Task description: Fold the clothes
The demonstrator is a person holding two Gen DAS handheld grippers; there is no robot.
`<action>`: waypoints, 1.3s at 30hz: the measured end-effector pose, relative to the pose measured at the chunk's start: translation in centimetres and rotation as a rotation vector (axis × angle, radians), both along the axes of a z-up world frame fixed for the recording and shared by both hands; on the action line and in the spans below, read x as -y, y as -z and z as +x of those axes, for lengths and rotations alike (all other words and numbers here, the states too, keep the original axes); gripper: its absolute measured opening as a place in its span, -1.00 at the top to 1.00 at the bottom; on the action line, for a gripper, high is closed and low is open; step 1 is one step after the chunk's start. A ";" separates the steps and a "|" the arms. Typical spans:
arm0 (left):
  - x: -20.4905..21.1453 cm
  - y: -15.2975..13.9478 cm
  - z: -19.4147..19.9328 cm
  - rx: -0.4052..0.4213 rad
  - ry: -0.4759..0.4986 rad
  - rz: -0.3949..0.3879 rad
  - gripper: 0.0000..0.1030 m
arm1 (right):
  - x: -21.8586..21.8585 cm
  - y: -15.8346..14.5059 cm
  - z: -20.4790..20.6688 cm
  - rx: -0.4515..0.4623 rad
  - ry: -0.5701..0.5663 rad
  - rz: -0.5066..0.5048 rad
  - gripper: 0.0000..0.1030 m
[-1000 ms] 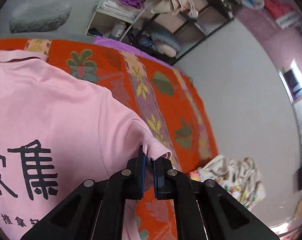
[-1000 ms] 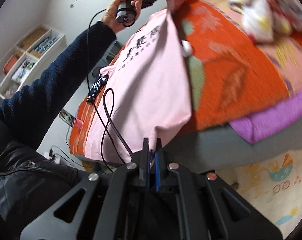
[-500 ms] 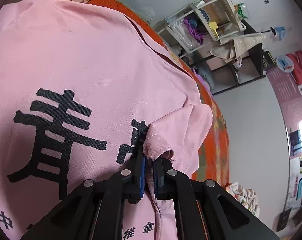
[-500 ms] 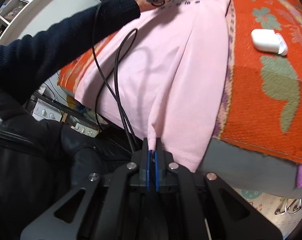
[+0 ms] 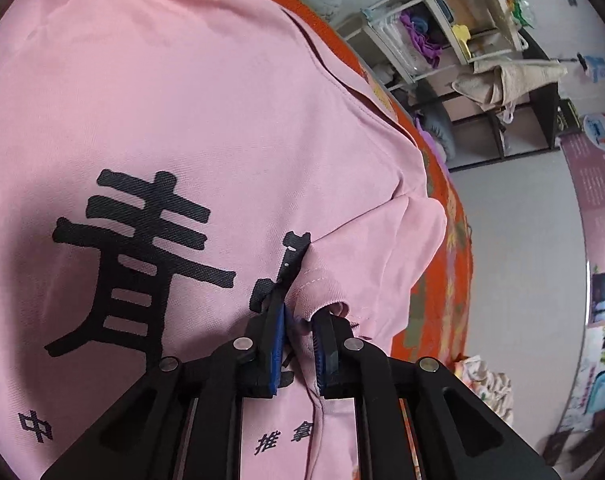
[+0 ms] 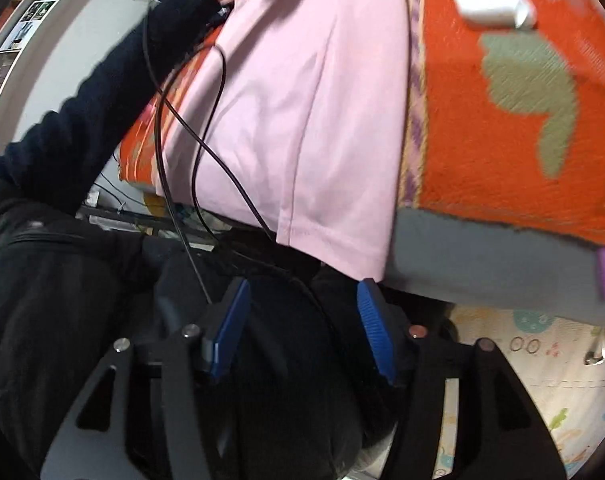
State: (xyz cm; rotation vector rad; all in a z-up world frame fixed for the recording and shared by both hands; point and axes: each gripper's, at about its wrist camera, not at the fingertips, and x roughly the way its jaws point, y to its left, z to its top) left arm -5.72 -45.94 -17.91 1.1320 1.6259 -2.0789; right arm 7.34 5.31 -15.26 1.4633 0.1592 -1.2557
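A pink shirt (image 5: 182,100) with large black characters lies back-up on the orange bedspread (image 6: 482,160). Its sleeve (image 5: 382,248) is folded inward over the print. My left gripper (image 5: 301,314) rests on the shirt with its jaws opening; the sleeve cuff still lies loosely between the blue pads. In the right wrist view the shirt (image 6: 302,100) hangs over the bed edge. My right gripper (image 6: 302,286) sits just below the hem corner, jaws opening wide, with nothing between them.
A white case (image 6: 490,0) lies on the bedspread right of the shirt. The person's dark sleeve (image 6: 102,100) and black cables (image 6: 206,152) cross the shirt's left side. Shelves (image 5: 442,32) stand past the bed, and a heap of clothes (image 5: 482,380) lies at its far end.
The left gripper carried the sleeve inward over the printed back, and its jaws have started to part. The right gripper opened and let go of the hem, which now hangs free.
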 end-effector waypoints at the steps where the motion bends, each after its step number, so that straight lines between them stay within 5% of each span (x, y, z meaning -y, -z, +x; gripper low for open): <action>1: 0.4 0.0 0.7 -0.003 -0.017 0.017 0.79 | -0.1 -1.5 -0.8 0.001 0.024 -0.038 -0.11; 3: 0.6 -0.4 1.6 -0.012 -0.018 0.005 0.78 | 0.2 -5.1 -3.0 0.002 0.079 -0.157 -0.12; 7: -0.2 -1.7 2.7 0.028 0.030 -0.170 0.55 | 5.0 -10.6 -9.9 -0.056 0.197 -0.402 -0.19; 10: 0.0 -1.7 3.9 0.021 0.015 -0.200 0.44 | 12.1 -11.1 -15.6 -0.096 0.251 -0.456 -0.21; 17: -2.5 -2.7 8.4 -0.135 0.032 -0.373 0.44 | 30.7 -4.2 -27.9 0.153 0.375 -0.263 -0.21; 22: -4.6 -1.2 9.3 -0.089 0.102 -0.551 0.44 | 36.7 -0.3 -30.2 0.119 0.367 -0.049 -0.21; 26: -4.0 -0.4 10.3 -0.141 0.095 -0.504 0.37 | 38.1 1.8 -30.3 0.105 0.357 0.069 -0.21; 29: -2.8 0.3 11.4 -0.213 0.059 -0.415 0.37 | 39.9 1.5 -30.6 0.138 0.341 0.062 -0.25; 34: -2.4 0.5 11.8 -0.239 0.042 -0.386 0.37 | 44.2 -6.1 -32.3 0.144 0.337 -0.232 -0.27; 39: -2.2 0.8 12.0 -0.255 0.036 -0.364 0.37 | 45.1 -9.7 -31.6 -0.053 0.239 -0.172 -0.29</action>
